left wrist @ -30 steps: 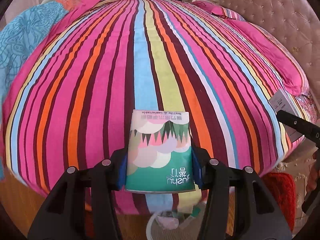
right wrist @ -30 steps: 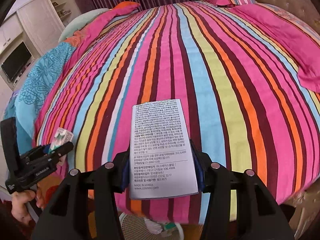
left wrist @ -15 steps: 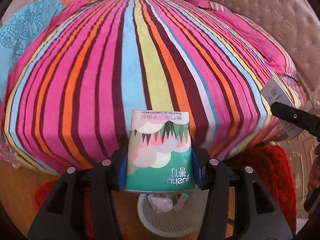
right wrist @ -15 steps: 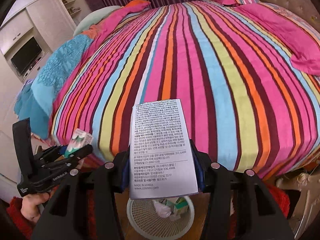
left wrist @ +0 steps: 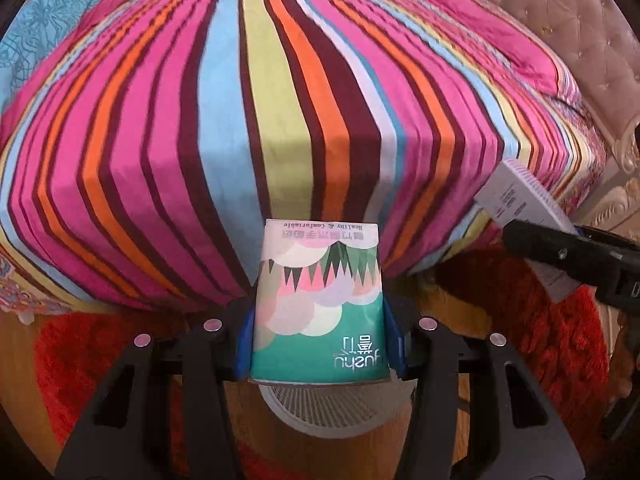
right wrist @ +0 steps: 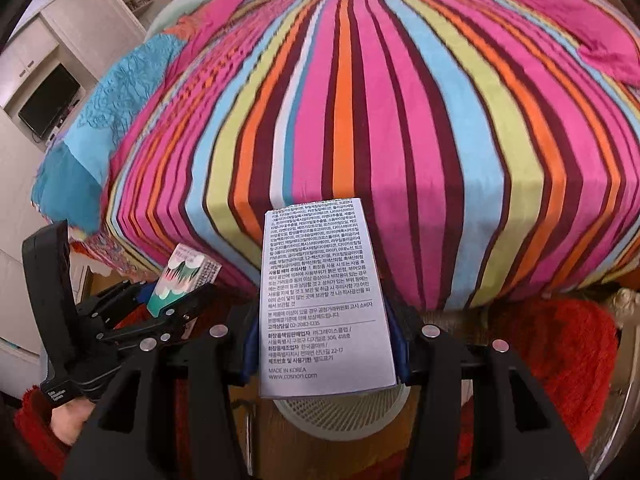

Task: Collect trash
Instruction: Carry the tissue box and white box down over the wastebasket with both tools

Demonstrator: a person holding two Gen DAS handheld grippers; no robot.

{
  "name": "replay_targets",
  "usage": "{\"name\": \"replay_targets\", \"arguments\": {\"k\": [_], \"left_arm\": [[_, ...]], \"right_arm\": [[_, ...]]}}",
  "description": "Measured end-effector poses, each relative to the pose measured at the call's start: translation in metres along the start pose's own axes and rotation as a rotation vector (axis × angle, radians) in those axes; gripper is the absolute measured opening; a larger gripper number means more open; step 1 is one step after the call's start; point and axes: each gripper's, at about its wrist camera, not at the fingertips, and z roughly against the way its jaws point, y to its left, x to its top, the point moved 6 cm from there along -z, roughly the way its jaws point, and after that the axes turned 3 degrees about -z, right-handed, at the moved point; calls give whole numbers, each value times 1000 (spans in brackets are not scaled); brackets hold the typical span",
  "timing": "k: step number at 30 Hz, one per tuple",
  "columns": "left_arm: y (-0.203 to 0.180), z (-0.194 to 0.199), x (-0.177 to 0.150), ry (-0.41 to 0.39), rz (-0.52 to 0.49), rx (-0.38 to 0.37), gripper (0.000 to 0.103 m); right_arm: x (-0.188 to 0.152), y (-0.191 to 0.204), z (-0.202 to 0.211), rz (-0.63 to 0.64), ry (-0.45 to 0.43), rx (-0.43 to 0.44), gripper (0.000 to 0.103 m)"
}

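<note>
Now tissue pack [left wrist: 320,304] & box [right wrist: 326,300] lengthwise fwd.

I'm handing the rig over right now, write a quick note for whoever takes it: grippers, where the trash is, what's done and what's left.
Left hand-held gripper: shut on the green tissue pack.
Right hand-held gripper: shut on the grey printed box.
Both are held past the foot of the striped bed, above the white mesh basket on the floor.
Done: both items picked up.
Left: release each into the basket; its contents are hidden here.
</note>
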Motion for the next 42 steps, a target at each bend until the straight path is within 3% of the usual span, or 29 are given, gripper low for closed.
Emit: {"name": "replay_targets", "arguments": {"k": [18, 21, 30, 42], "left_arm": [[-9, -64, -44, 268, -23, -43, 50], [-9, -70, -47, 295, -16, -45, 50], [-4, -109, -72, 473, 45, -76, 50], [-1, -143, -92, 620, 101, -93, 50]], "right_arm": [[-67, -28, -65, -196, 341, 62, 48], [-73, -32, -74, -214, 378, 58, 48], [-85, -34, -98, -258, 479, 47, 48], [-103, -50, -129, -377, 602, 26, 48]]}}
